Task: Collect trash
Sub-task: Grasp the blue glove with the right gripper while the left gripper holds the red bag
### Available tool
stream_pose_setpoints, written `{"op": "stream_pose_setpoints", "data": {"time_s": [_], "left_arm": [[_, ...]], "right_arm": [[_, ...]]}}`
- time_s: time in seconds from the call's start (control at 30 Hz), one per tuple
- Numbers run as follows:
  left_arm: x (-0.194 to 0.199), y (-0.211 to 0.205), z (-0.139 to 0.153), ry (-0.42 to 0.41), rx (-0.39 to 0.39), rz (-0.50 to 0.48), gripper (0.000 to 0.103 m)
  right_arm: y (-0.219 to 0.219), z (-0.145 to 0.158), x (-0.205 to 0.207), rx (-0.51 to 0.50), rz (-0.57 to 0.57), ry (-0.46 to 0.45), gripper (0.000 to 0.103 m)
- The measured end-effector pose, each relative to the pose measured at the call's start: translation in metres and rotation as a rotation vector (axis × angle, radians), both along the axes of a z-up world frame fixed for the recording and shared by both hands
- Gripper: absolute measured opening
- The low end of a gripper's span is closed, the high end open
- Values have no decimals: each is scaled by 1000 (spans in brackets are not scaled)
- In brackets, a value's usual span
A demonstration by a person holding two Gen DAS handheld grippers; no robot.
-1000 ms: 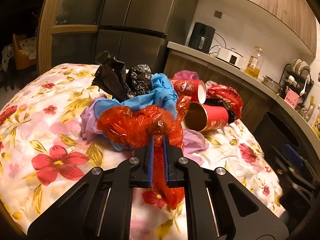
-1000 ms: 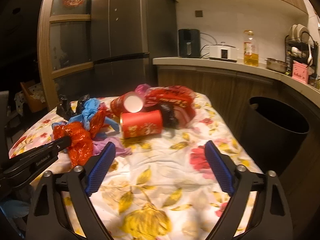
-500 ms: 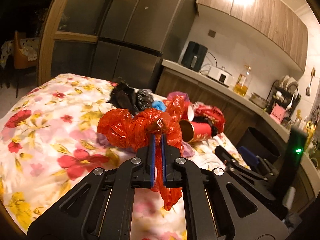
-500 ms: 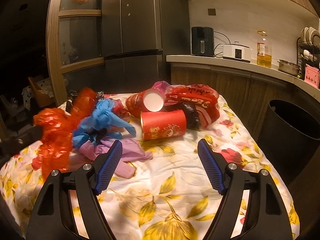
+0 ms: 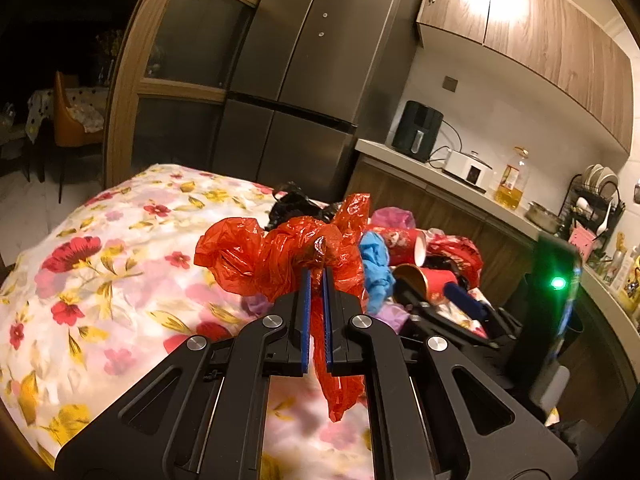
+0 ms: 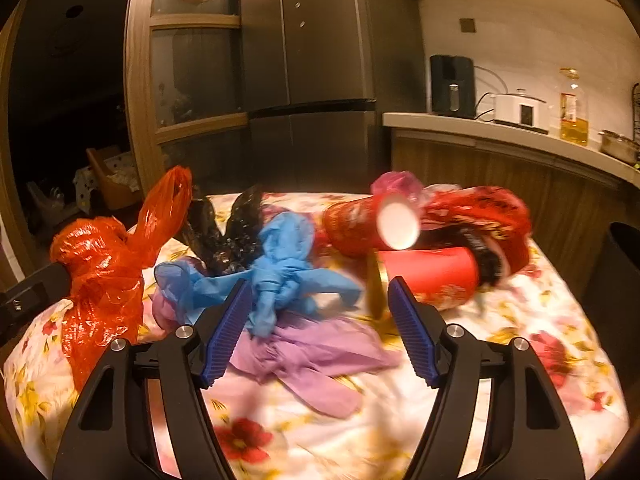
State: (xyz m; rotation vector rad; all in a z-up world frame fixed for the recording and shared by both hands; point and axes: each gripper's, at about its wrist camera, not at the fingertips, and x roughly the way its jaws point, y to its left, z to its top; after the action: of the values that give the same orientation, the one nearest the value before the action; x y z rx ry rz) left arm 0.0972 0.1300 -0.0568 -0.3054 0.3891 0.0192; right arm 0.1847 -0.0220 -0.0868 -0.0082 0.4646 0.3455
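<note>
My left gripper (image 5: 316,276) is shut on a crumpled red plastic bag (image 5: 276,256), held above the floral tablecloth (image 5: 100,264); the same red plastic bag (image 6: 104,264) hangs at the left of the right wrist view. My right gripper (image 6: 320,292) hovers over the trash pile, its jaws closing. The blue gloves (image 6: 280,268) and a purple glove (image 6: 316,356) lie between and below its fingers, and the pads do not press on anything. Red paper cups (image 6: 428,276) and black bags (image 6: 224,232) lie behind.
A black bin (image 6: 620,280) stands to the right of the table. Behind are a steel fridge (image 5: 304,80) and a counter (image 6: 500,136) with an air fryer, a cooker and an oil bottle. A red printed bag (image 6: 488,212) lies at the pile's far right.
The left gripper has lifted the red bag off the pile and drawn it back. The right gripper has come forward to the pile, over the blue and purple gloves, with its jaws narrowing.
</note>
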Motion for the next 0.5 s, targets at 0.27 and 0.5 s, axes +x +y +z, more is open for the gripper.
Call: {"op": "stream_pose_setpoints", "data": {"time_s": [0.27,0.5], "left_arm": [[9,4,2,-5,12,7,4],[14,1,3,-4,24,0,4]], "right_arm": [[13,-20,23,8,27,87,48],[11,-21,22,23,68,91,11]]}}
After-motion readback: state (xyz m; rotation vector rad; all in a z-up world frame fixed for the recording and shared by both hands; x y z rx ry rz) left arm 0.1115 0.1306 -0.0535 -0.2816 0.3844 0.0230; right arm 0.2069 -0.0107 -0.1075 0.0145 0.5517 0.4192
